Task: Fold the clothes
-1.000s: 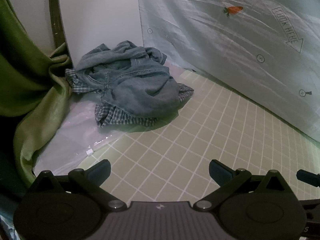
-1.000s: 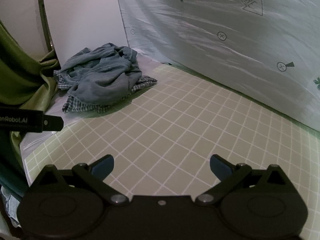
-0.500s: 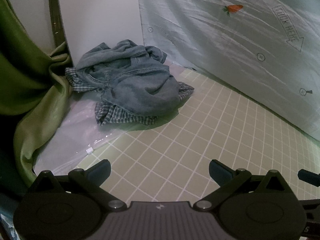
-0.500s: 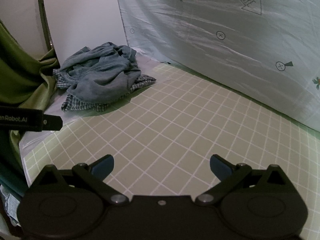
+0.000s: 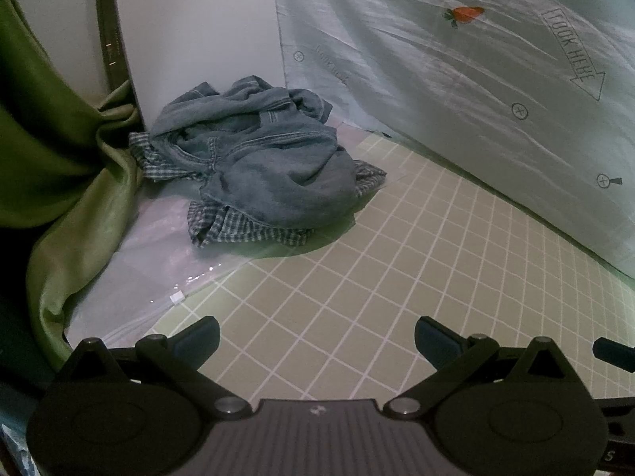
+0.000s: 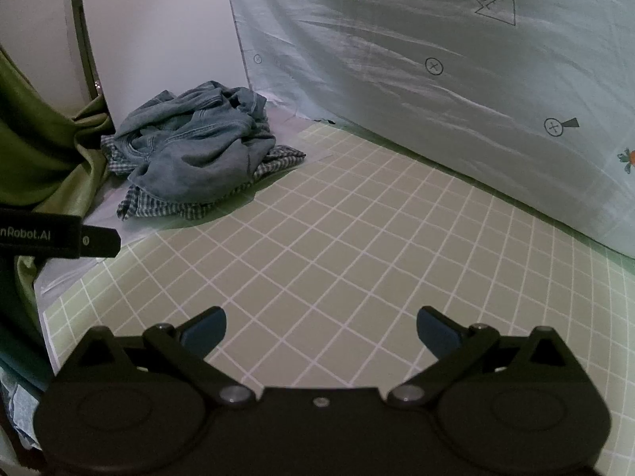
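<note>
A crumpled blue denim garment [image 5: 258, 158] [image 6: 194, 146] lies heaped on a checked shirt [image 5: 246, 234] [image 6: 166, 208] in the far left corner of the green grid mat [image 5: 397, 269] [image 6: 357, 238]. My left gripper [image 5: 316, 335] hovers open over the mat, well short of the heap, with nothing between its fingers. My right gripper [image 6: 320, 327] is open too and empty, farther from the clothes. The left gripper's body [image 6: 59, 236] shows at the left edge of the right wrist view.
A pale sheet [image 5: 476, 99] [image 6: 436, 79] printed with carrots and an arrow hangs behind the mat. A green curtain [image 5: 51, 166] [image 6: 35, 146] drapes at the left. Clear plastic [image 5: 143, 261] lies under the heap beside the mat. A white panel [image 5: 198, 31] stands behind the clothes.
Both grippers have shifted only slightly; the heap sits a little higher in both views. Nothing was grasped or released.
</note>
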`<state>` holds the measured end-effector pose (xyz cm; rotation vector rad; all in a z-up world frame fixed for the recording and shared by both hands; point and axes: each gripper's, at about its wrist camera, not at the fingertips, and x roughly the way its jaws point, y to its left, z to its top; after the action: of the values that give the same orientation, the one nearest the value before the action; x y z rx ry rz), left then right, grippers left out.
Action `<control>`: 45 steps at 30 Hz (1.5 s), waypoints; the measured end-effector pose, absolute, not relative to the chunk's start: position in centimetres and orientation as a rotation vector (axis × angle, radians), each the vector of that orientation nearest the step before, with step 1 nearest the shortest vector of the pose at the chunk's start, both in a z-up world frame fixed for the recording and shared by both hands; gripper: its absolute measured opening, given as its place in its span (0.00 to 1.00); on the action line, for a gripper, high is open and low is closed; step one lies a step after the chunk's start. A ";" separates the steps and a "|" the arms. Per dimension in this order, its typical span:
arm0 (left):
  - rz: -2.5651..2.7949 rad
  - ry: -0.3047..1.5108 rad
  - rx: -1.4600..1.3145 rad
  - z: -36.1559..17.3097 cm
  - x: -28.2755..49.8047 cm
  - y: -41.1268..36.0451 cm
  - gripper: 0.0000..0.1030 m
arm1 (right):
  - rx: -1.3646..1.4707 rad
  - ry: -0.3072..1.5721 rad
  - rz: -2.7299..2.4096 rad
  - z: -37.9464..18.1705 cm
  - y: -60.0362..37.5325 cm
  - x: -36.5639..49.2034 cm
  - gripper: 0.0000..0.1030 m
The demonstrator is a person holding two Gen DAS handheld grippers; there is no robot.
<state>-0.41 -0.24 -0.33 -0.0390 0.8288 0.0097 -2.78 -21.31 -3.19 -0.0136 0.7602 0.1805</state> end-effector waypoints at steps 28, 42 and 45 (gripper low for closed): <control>0.035 0.870 -0.129 -0.7 2.5 0.6 1.00 | -0.070 0.865 0.130 -3.6 -20.9 0.4 1.00; 0.078 0.851 -0.215 -1.2 16.7 6.2 0.91 | -0.042 0.743 0.183 -2.5 -19.6 14.1 0.93; 0.132 0.851 -0.246 -1.7 21.7 8.2 0.79 | 0.001 0.730 0.211 -2.7 -18.2 18.2 0.88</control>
<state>21.67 8.19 -1.71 -0.2462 0.8507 0.1316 18.22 -18.20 -2.71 0.0011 0.7304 0.2110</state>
